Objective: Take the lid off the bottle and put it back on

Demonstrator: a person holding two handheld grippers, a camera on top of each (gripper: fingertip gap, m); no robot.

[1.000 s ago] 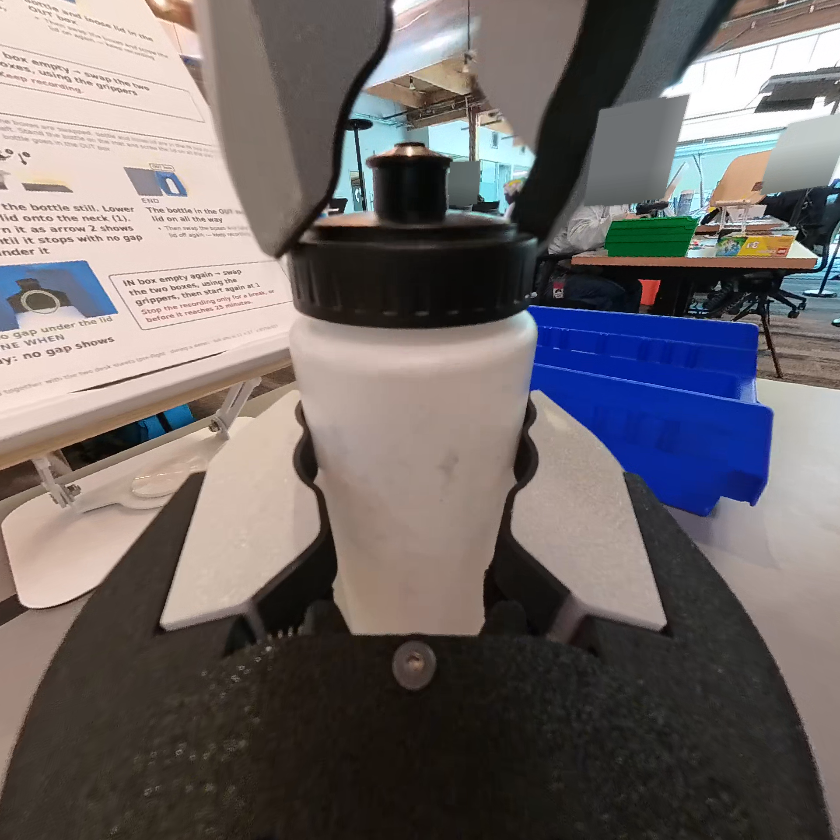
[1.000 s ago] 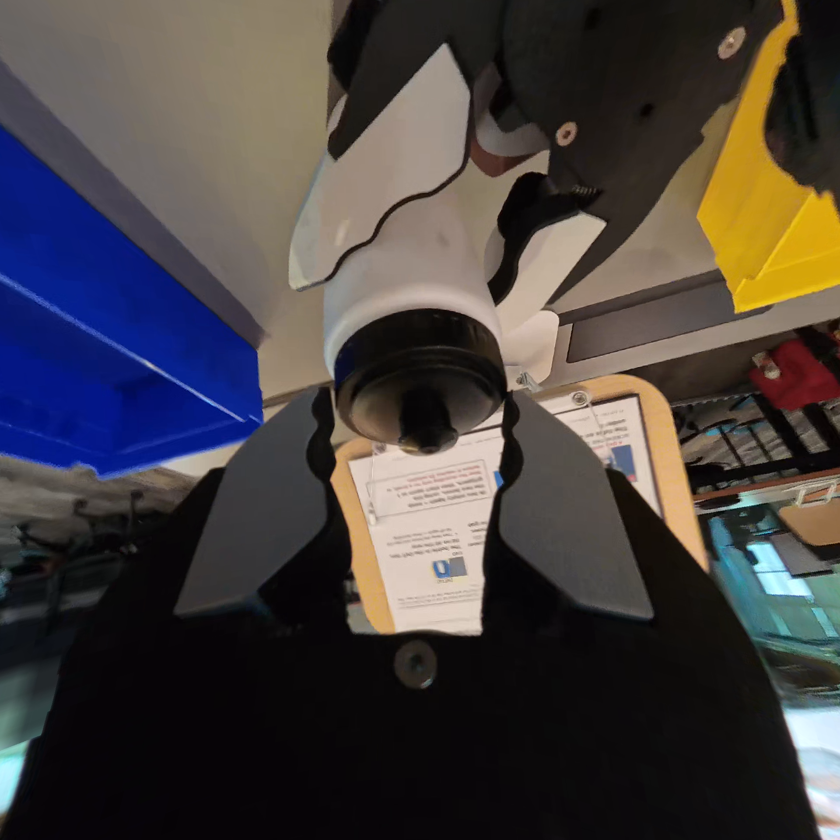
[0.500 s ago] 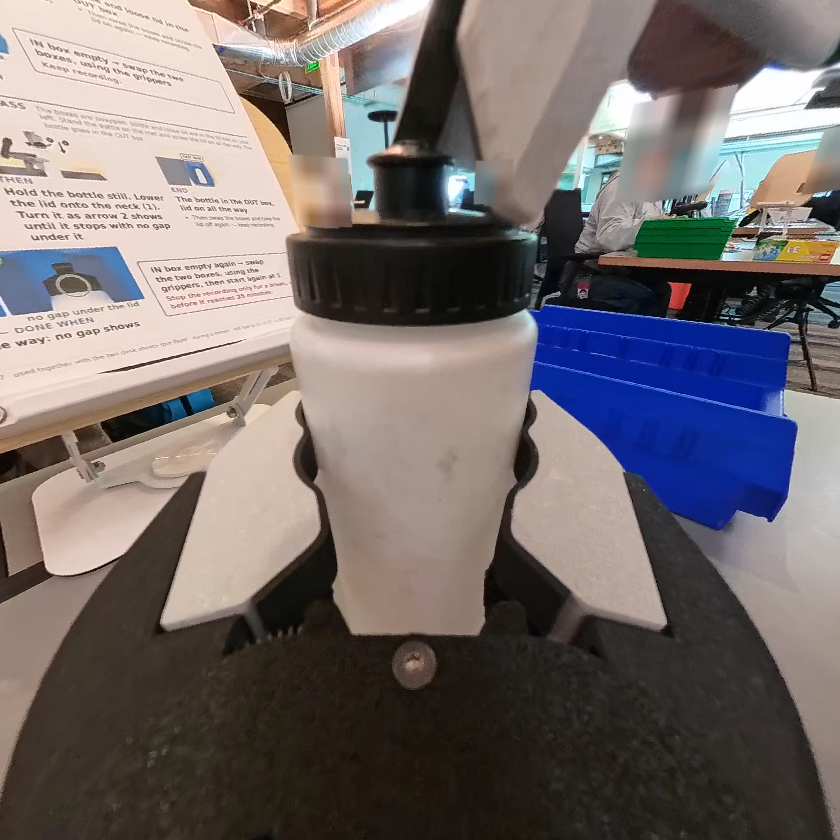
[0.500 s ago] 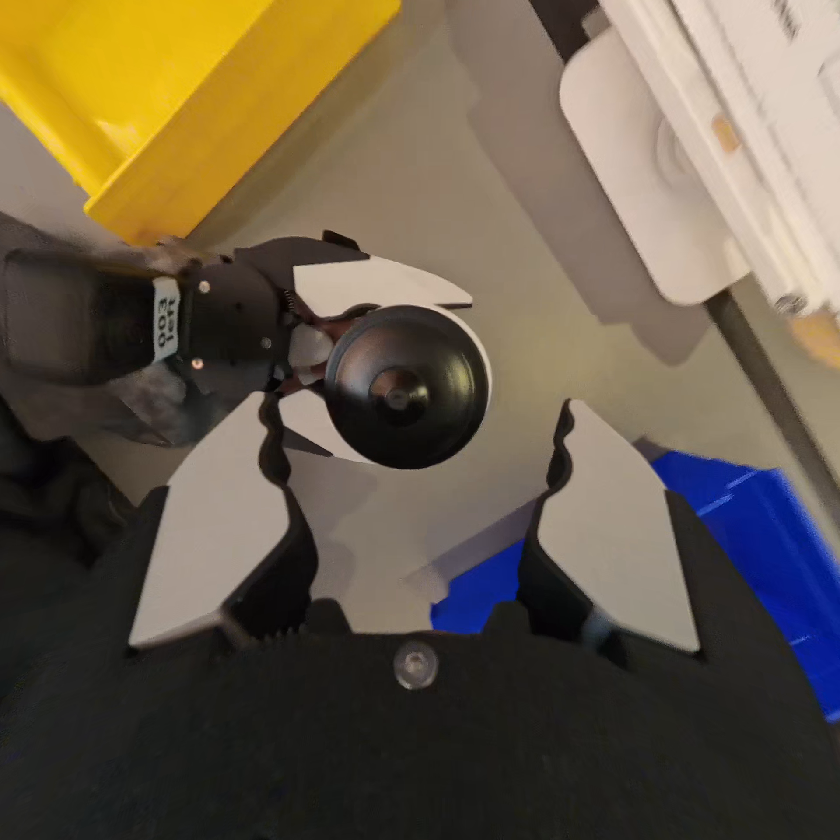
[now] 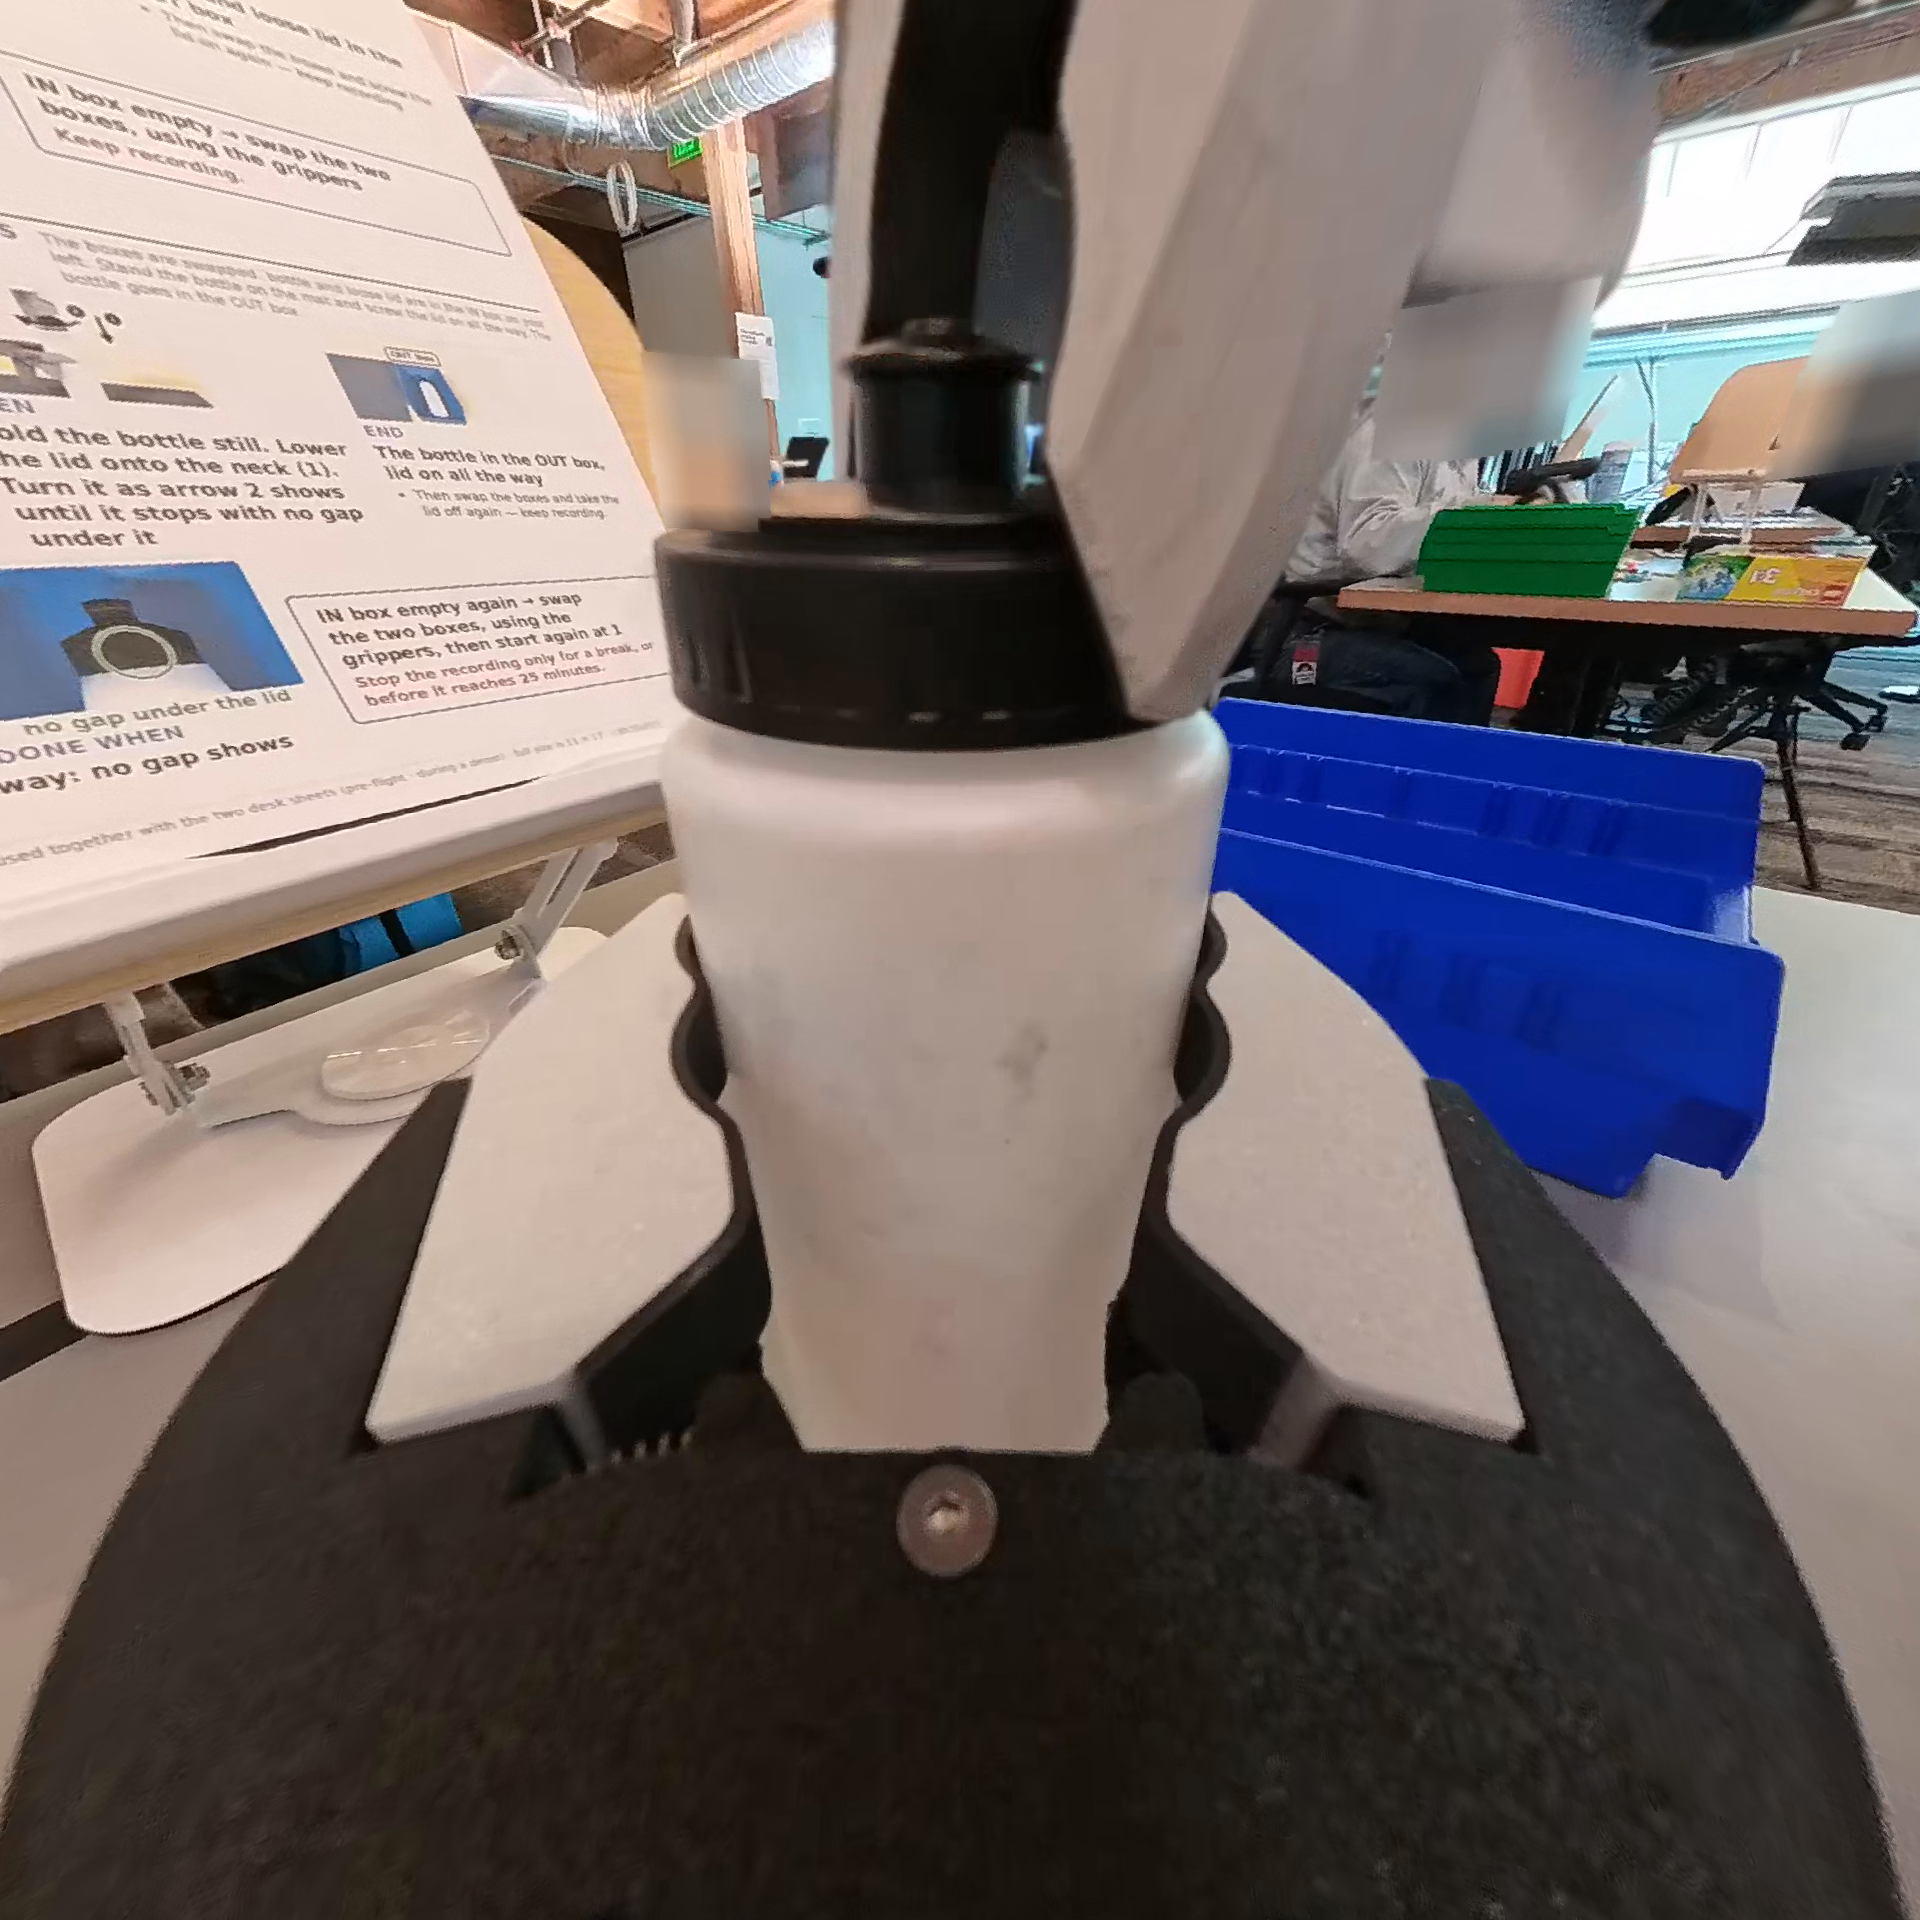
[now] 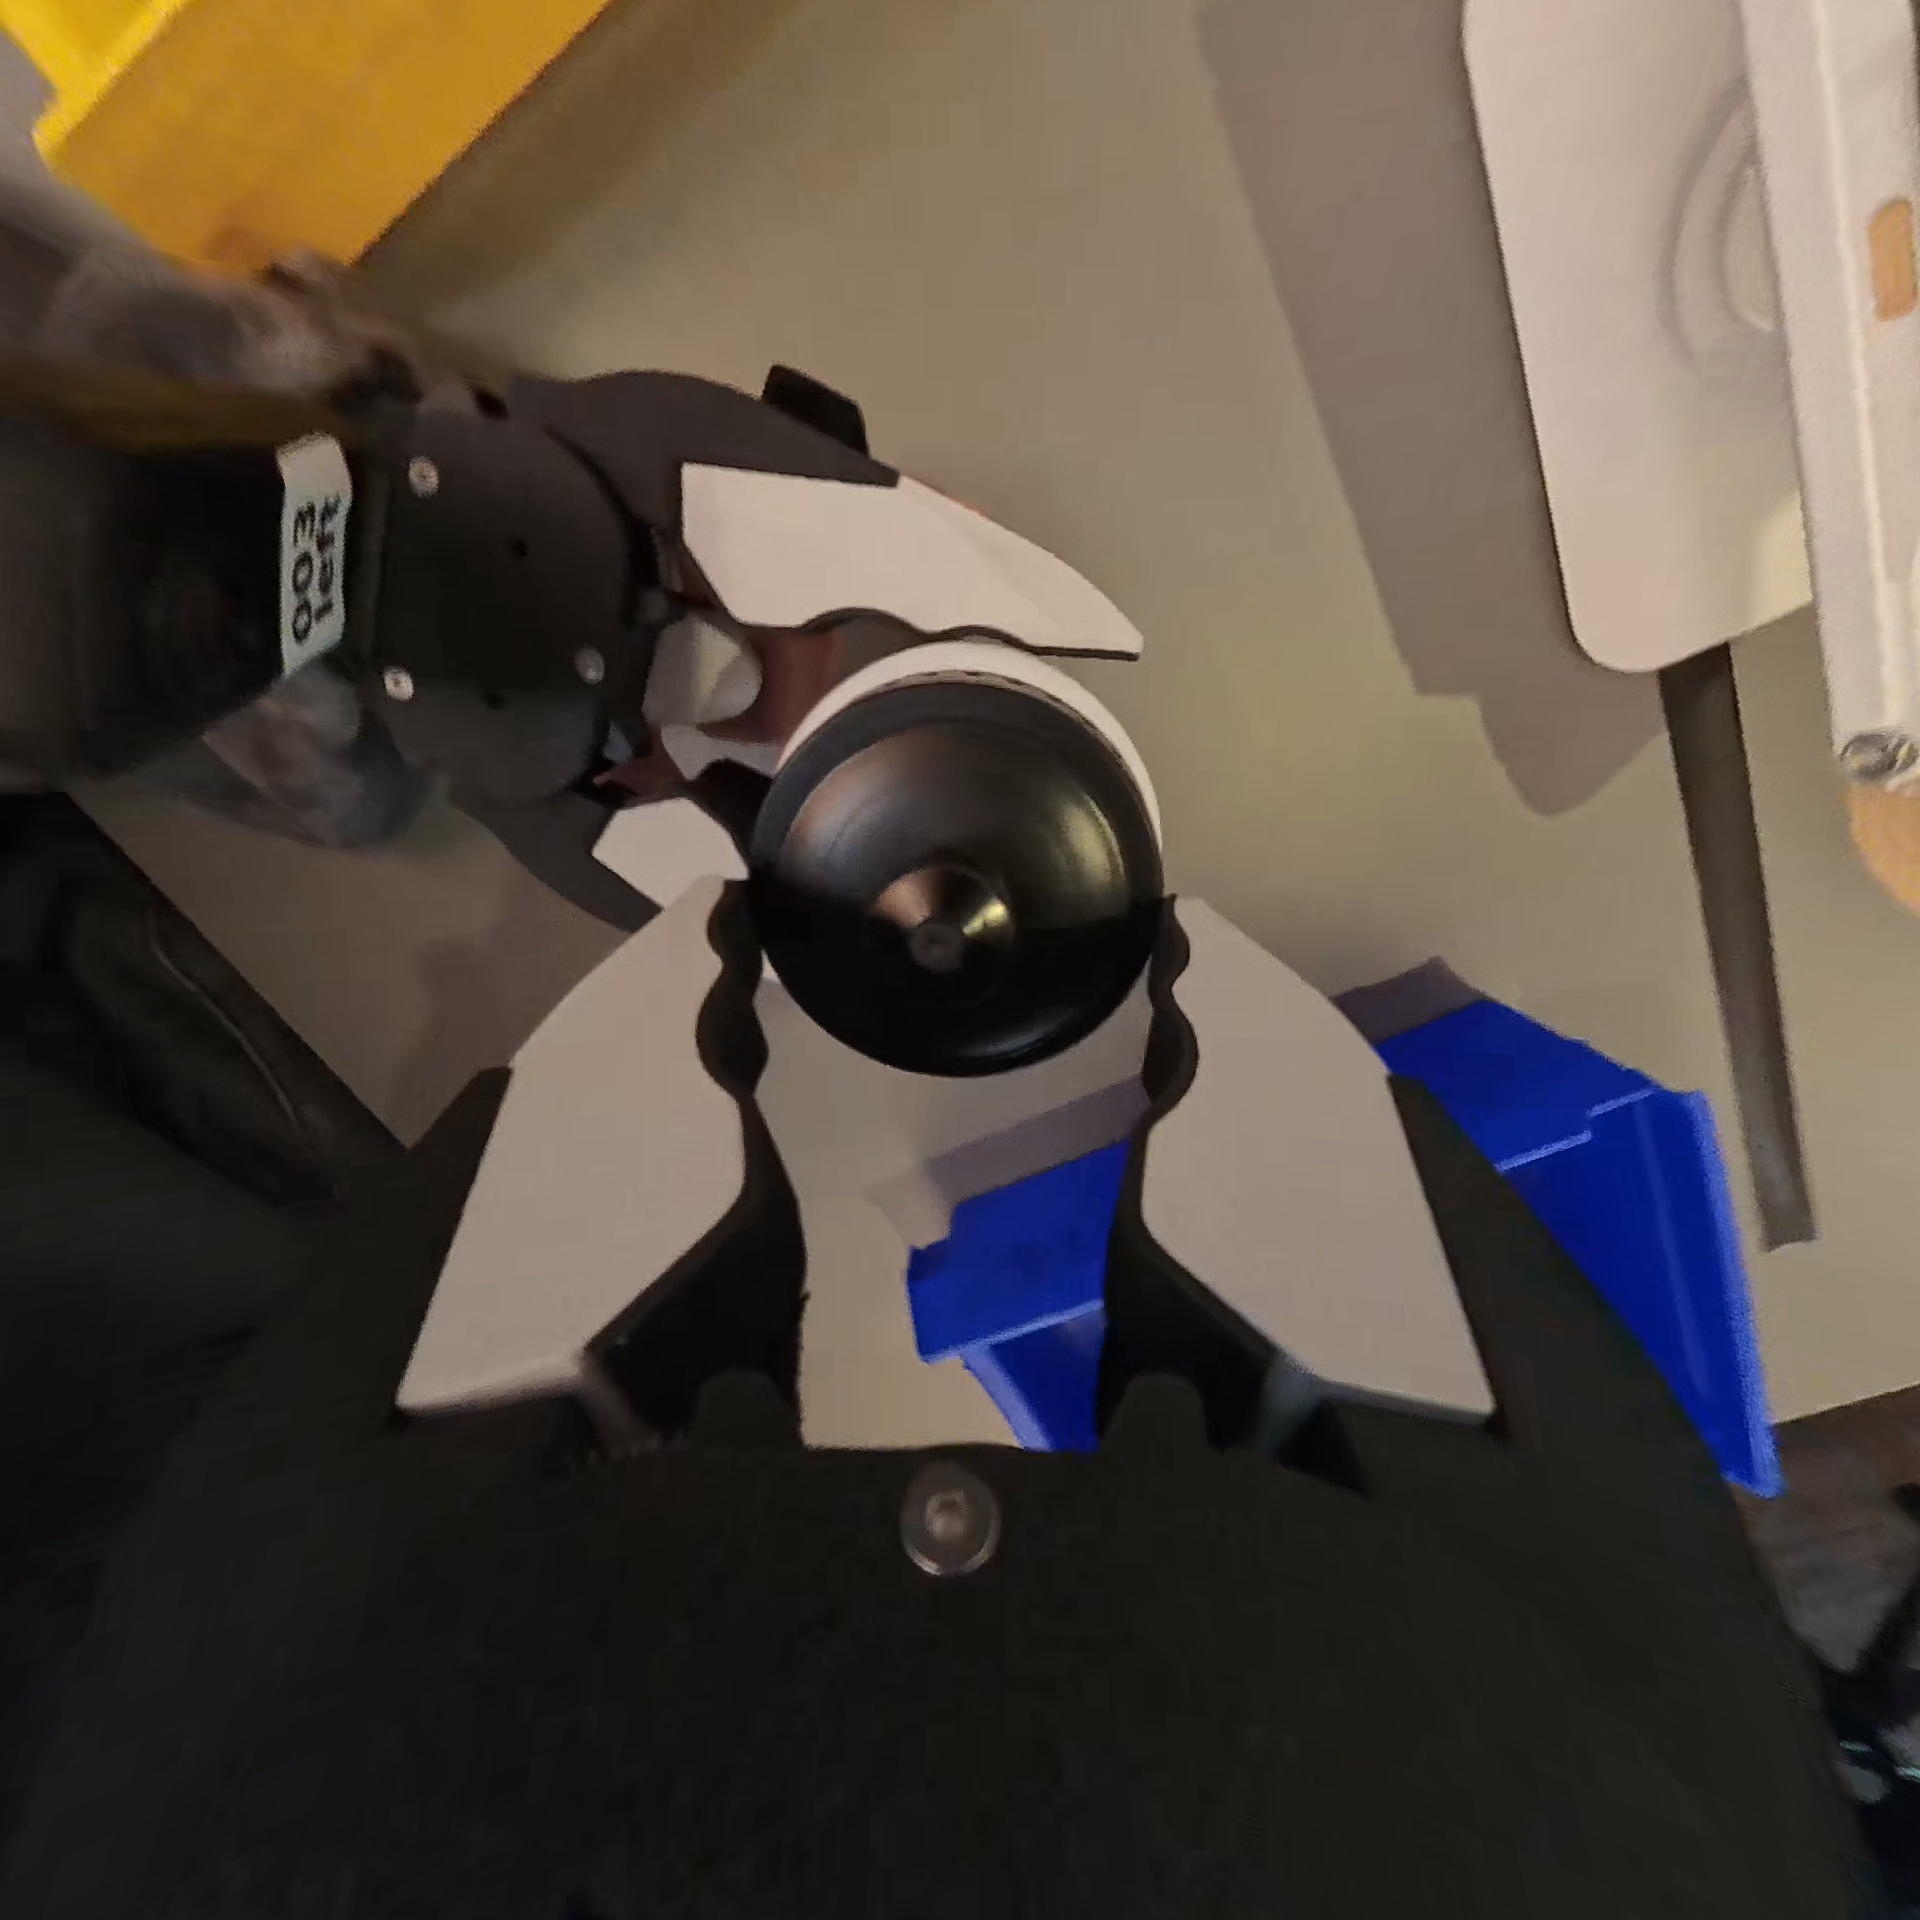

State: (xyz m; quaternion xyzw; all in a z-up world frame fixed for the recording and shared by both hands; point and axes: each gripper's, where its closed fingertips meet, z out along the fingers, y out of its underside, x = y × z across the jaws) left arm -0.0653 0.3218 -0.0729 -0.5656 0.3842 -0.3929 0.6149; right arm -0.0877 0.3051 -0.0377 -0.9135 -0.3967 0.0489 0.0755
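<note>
Left claw (image 5: 945, 997) clamps white bottle (image 5: 940, 997); right claw (image 6: 945, 940) grips black lid (image 6: 951, 883); printed instruction sheet (image 5: 260, 468) alongside.

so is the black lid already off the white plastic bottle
No, the ribbed black screw lid sits on the neck of the white plastic bottle, which the left gripper holds between its fingers.

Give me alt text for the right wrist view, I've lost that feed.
Looking straight down, the right tongs bracket the black lid of the white bottle; contact is unclear. The left tongs clamp the bottle body from the left, over a grey table.
</note>
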